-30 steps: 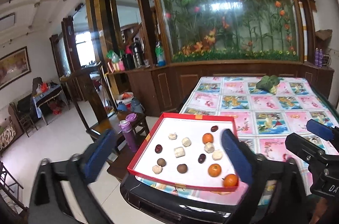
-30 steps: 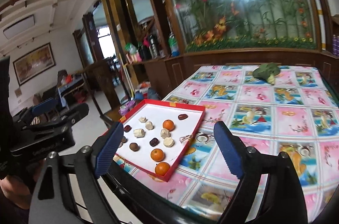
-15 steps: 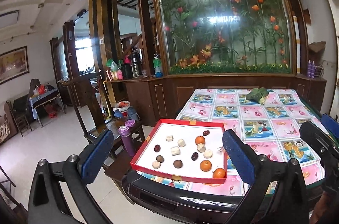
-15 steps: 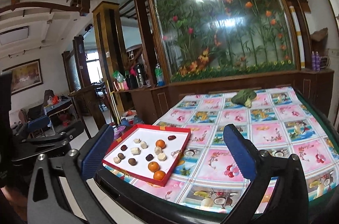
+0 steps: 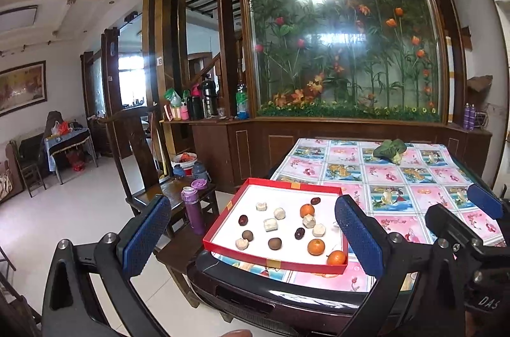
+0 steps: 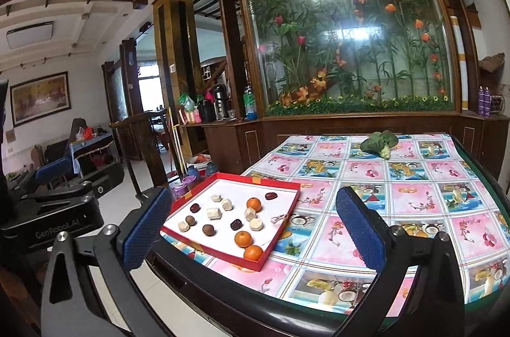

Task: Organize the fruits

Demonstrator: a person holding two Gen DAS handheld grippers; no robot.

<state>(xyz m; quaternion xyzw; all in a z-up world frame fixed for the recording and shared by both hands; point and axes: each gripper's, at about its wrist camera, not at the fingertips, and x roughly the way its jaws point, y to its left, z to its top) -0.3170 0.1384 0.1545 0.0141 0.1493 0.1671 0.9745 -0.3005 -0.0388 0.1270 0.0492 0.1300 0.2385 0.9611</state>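
A red-rimmed tray [image 5: 223, 249] [image 6: 280, 236] was seen at the near left corner of a table [image 5: 287, 294] [image 6: 223, 289] covered by a fruit-patterned cloth [image 5: 398, 197] [image 6: 398, 193]. Three oranges [image 5: 316, 246] [image 6: 243, 239] were scattered on the tray's white floor among pale lumps [image 5: 270, 224] [image 6: 213, 213] and dark round fruits [image 5: 274, 243] [image 6: 208, 229]; one orange was lodged in the near right corner, another just behind it, the third farther back. A leafy green vegetable [image 5: 389, 149] [image 6: 380, 143] was left at the far end of the cloth, well apart from the tray. The left gripper [image 5: 251, 236] was held off the table's near edge, its jaws spread wide and nothing gripped. The right gripper [image 6: 251, 228] was held likewise, jaws wide apart and empty, and was glimpsed at the right border of the left wrist view. A purple bottle [image 5: 194, 209] was stood on a wooden chair [image 5: 149, 177] beside the table.
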